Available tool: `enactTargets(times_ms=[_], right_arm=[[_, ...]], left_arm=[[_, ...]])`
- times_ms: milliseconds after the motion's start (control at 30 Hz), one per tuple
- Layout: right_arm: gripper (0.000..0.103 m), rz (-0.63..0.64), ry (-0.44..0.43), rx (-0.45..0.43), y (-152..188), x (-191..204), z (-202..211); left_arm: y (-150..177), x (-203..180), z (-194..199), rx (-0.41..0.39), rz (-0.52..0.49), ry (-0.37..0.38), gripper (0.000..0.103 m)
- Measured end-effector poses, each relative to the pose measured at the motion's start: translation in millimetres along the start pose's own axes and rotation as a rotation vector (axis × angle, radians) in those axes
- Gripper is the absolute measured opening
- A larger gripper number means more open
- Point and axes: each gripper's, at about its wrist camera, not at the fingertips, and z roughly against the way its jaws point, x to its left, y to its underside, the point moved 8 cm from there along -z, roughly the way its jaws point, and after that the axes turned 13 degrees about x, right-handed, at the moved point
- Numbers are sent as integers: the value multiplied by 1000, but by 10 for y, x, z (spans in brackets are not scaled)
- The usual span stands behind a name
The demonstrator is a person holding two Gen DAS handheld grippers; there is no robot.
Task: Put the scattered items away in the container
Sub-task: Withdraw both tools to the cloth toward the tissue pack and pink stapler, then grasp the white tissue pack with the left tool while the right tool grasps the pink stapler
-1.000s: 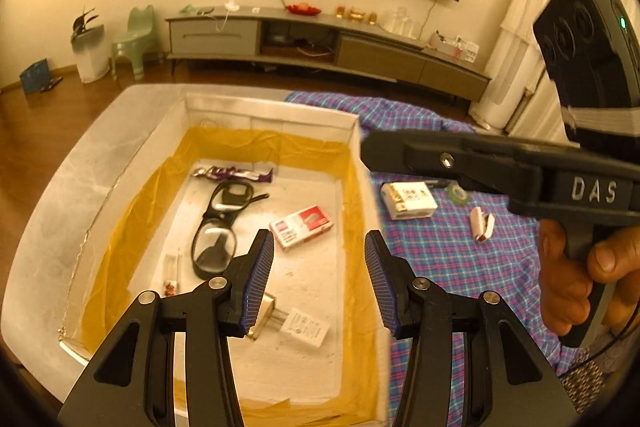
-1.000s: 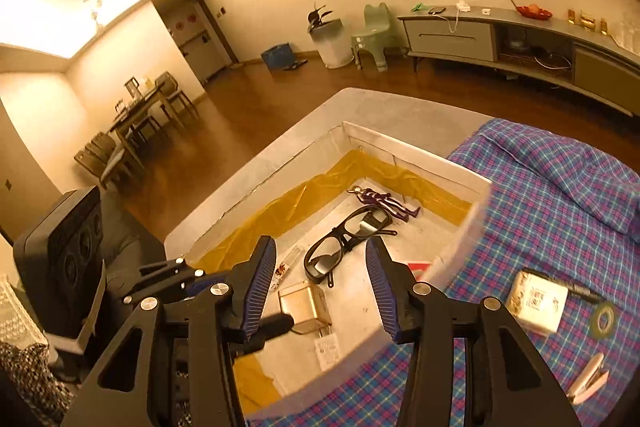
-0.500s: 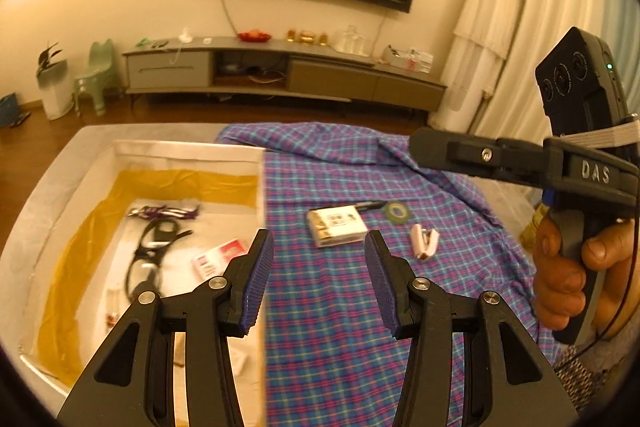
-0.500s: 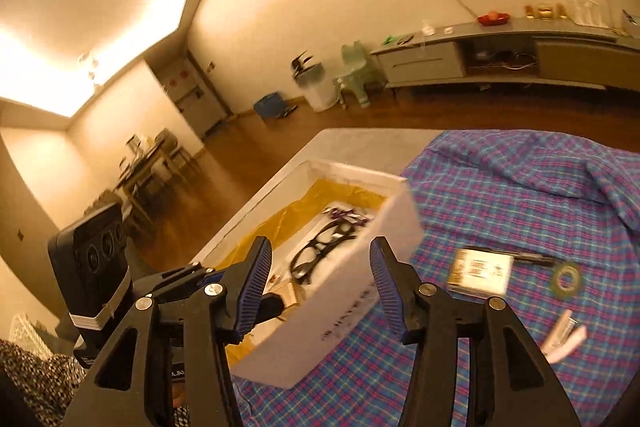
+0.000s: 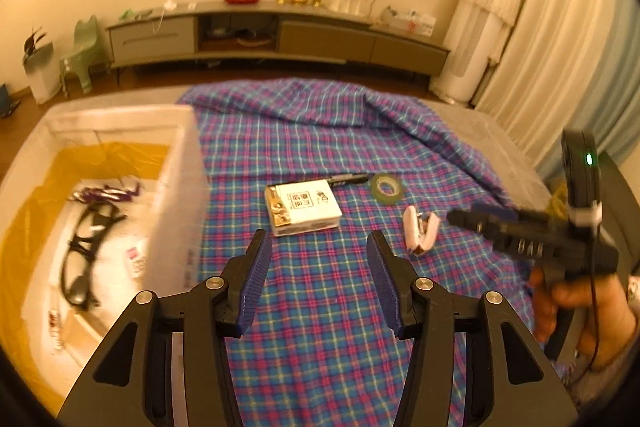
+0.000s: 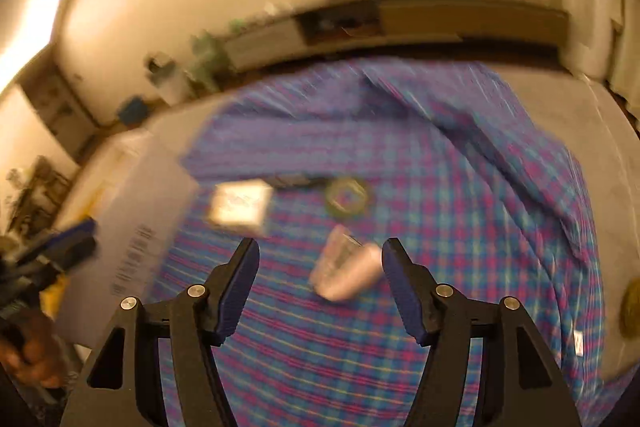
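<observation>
Both claws released, jaws opening, nothing gripped: left gripper, right gripper. Right of the white box lie card pack, tape roll, stapler.

Plaid cloth on table; TV console behind

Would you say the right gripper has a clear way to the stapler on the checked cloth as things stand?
Probably yes. The right gripper is empty, its jaws opening, and the stapler lies just ahead on the checked cloth with nothing on it. The tape roll and small box lie farther off.
</observation>
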Motion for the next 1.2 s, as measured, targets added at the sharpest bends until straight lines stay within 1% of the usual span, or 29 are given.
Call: enactTargets(times_ms=[67,167,333,433,467,533,567,600,633,667,700,733,767,800,867,933,1000,1067,1100,1133,1200], right_arm=[[69,3,15,39,40,-52,-172],[70,18,32,78,77,-64,-349],[70,16,82,91,92,-180,-495],[70,-8,58,92,67,-251,-579],[70,-12,43,89,54,-264,-593],[69,-16,12,88,32,-280,-615],[67,-12,-2,88,22,-277,-620],[59,1,-18,89,11,-254,-624],[52,27,-26,92,-4,-217,-625],[49,62,-16,92,-23,-168,-626],[47,104,10,92,-38,-124,-617],[44,152,39,90,-47,-81,-601],[43,198,63,87,-52,-37,-584],[41,235,82,85,-53,-3,-570],[40,274,107,84,-54,29,-550],[40,275,105,85,-58,31,-571],[40,250,81,83,-53,7,-587],[50,198,59,83,-44,-42,-630],[61,171,49,80,-47,-58,-659],[64,142,27,76,-41,-75,-681],[63,85,-45,86,-20,-89,-718]], left_arm=[[-62,-2,-207,21,24,-14,53],[-168,77,-523,39,64,-61,53],[-255,344,-910,63,150,-115,53],[-249,445,-1067,73,189,-107,53],[-239,452,-1116,81,203,-92,53],[-222,379,-1164,89,219,-21,53],[-203,265,-1182,110,205,34,54],[-173,97,-1197,139,164,99,54],[-131,-94,-1202,170,105,161,54],[-73,-286,-1192,196,36,198,54],[-29,-420,-1164,200,-20,195,54],[-10,-484,-1127,186,-56,168,54],[-7,-513,-1091,171,-79,145,54],[-20,-508,-1061,157,-86,130,54],[-90,-413,-1008,118,-71,95,54],[-161,-301,-973,75,-57,51,54],[-221,-223,-974,51,-53,25,55],[-273,-175,-1011,39,-56,17,55],[-308,-169,-1048,34,-58,18,56],[-331,-183,-1079,32,-60,21,56],[-365,-236,-1159,34,-69,30,57]])
